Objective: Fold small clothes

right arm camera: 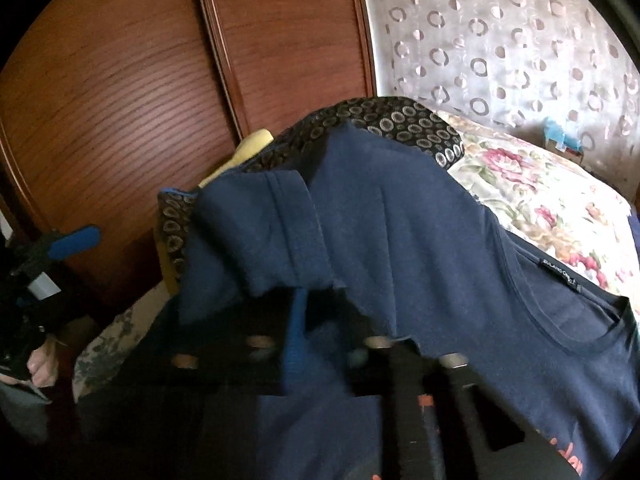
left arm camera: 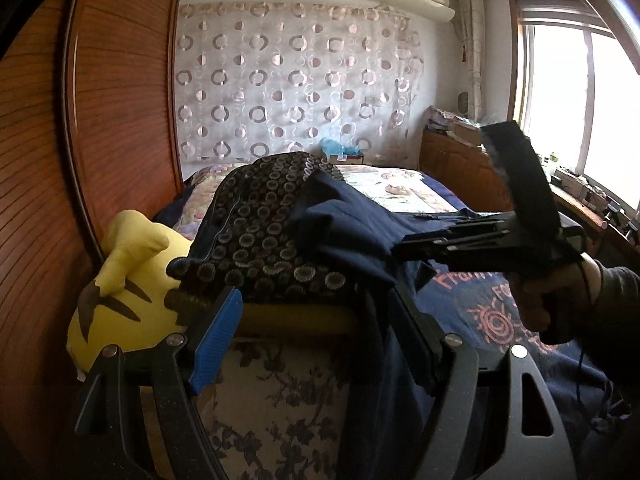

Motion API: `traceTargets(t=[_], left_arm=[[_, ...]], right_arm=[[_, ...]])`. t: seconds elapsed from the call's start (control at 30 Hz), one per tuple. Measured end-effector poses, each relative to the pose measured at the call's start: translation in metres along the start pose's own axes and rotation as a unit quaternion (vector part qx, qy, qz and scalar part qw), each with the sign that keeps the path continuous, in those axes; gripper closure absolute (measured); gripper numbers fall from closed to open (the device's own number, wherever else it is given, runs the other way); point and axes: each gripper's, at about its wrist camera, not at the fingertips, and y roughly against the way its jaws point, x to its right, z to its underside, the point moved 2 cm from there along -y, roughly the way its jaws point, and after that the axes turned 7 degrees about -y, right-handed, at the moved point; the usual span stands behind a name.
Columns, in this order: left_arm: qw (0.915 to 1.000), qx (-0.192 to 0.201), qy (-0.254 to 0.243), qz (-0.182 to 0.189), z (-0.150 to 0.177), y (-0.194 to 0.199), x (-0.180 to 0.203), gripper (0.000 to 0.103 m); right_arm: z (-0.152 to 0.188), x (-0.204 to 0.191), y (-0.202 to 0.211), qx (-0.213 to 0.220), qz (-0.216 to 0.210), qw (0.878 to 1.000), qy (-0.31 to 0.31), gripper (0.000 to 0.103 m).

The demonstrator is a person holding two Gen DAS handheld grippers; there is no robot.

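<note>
A: Whereabouts of the navy T-shirt (left arm camera: 352, 220)?

B: Draped over a heap at the near end of the bed (left arm camera: 384, 188), on top of a dark cloth with a ring pattern (left arm camera: 256, 216). Spread down toward the right, with the orange print (left arm camera: 492, 308) face up. From the right wrist view, a round neckline with a small label (right arm camera: 558, 274) inside it, and one sleeve (right arm camera: 276, 220) folded back over the body of the shirt.

A: And the left gripper (left arm camera: 316, 312)?

B: Spread wide. A bare blue pad (left arm camera: 216, 340) on one finger, and a hanging fold of the navy cloth against the other. No grip on anything. Off at the left edge of the other view, in a hand (right arm camera: 40, 364).

A: The right gripper (left arm camera: 404, 248)?

B: In a hand (left arm camera: 560, 300) with a dark sleeve, tip right at the shirt. Side-on in the left wrist view, blurred in its own, with the sleeve hem just at the fingertips. Impossible to tell whether clamped on the hem or only touching.

A: Around the heap?

B: A yellow plush toy (left arm camera: 120, 280) just beside it on the left, close to the wooden wardrobe doors (left arm camera: 120, 100). Flowered upholstery (left arm camera: 280, 400) below. Beyond the bed, a curtain with circles (left arm camera: 280, 80); to the right, a bright window (left arm camera: 580, 100).
</note>
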Motion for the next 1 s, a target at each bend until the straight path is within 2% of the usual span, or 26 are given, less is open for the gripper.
traceTargets(t=[0.17,0.3,0.5,0.63,0.73,0.77,0.8,0.83,1.0], left_arm=[[1.0000,0.001,0.006,0.000,0.006,0.004,0.001,0.027],[0.9998,0.016,0.004,-0.008,0.006,0.010,0.006,0.027],[0.9995,0.031,-0.003,0.000,-0.001,0.019,0.015,0.027],[0.9994,0.032,-0.007,0.007,-0.003,0.021,0.023,0.027],[0.9994,0.031,-0.012,0.010,-0.003,0.019,0.028,0.027],[0.9994,0.029,-0.012,0.011,-0.003,0.018,0.029,0.027],[0.9995,0.027,-0.012,0.012,-0.004,0.016,0.030,0.027],[0.9995,0.025,-0.013,0.012,-0.004,0.015,0.031,0.027],[0.9996,0.019,-0.013,0.019,-0.003,0.010,0.033,0.027]], right_arm=[[-0.002,-0.010,0.020,0.026,-0.007,1.000,0.012,0.100],[0.005,-0.017,0.048,0.050,-0.020,0.998,0.020,0.100],[0.040,-0.006,0.088,0.077,-0.025,0.997,0.009,0.100],[0.077,0.000,0.089,0.048,-0.015,0.999,0.000,0.100],[0.095,0.005,0.080,0.026,0.009,1.000,0.000,0.100],[0.097,0.007,0.077,0.023,0.014,1.000,-0.003,0.095],[0.097,0.011,0.074,0.021,0.024,0.999,-0.008,0.083],[0.095,0.014,0.072,0.026,0.030,0.999,-0.014,0.080],[0.068,0.024,0.049,0.041,0.038,0.998,-0.023,0.076]])
